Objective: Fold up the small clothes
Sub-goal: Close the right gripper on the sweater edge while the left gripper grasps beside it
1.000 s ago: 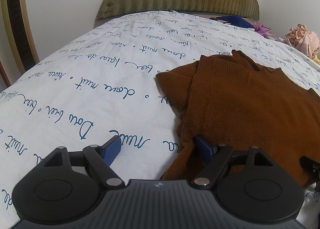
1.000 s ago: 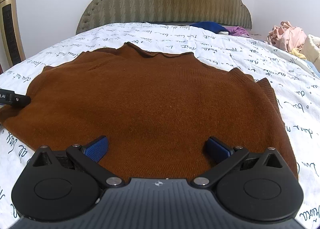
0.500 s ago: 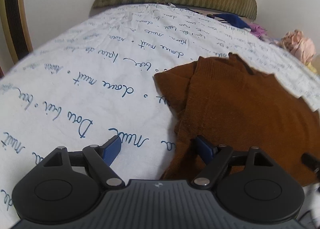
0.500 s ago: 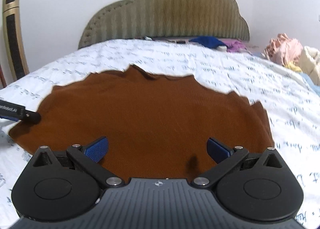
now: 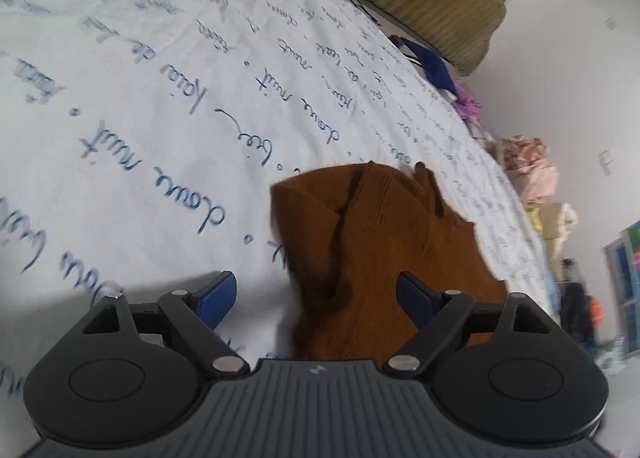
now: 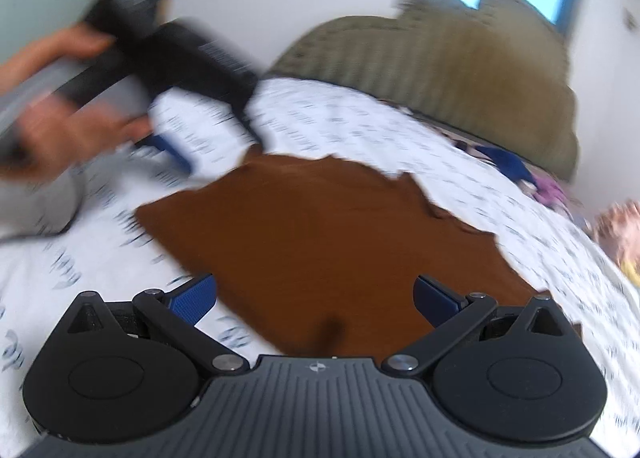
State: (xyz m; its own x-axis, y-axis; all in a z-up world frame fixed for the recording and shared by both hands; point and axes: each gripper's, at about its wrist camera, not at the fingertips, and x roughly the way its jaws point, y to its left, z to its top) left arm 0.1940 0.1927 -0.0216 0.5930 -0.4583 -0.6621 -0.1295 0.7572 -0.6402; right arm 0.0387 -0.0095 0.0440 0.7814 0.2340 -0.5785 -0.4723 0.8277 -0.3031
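A brown knit sweater (image 6: 328, 226) lies flat on the bed, neck toward the headboard; it also shows in the left wrist view (image 5: 384, 242), with its left sleeve folded in. My left gripper (image 5: 316, 294) is open and empty, raised above the sweater's left edge. It shows blurred in the right wrist view (image 6: 176, 46), held by a hand. My right gripper (image 6: 316, 294) is open and empty, raised above the sweater's near hem. Both views are tilted and blurred.
The white bedsheet with blue script (image 5: 160, 98) covers the bed. An olive padded headboard (image 6: 460, 70) stands at the far end. Blue and purple clothes (image 5: 436, 66) lie by it, and a pink pile (image 5: 528, 170) lies at the right edge.
Both grippers have lifted up and away from the sweater and tilted. The left gripper and hand have come into the right wrist view. Both stay open.
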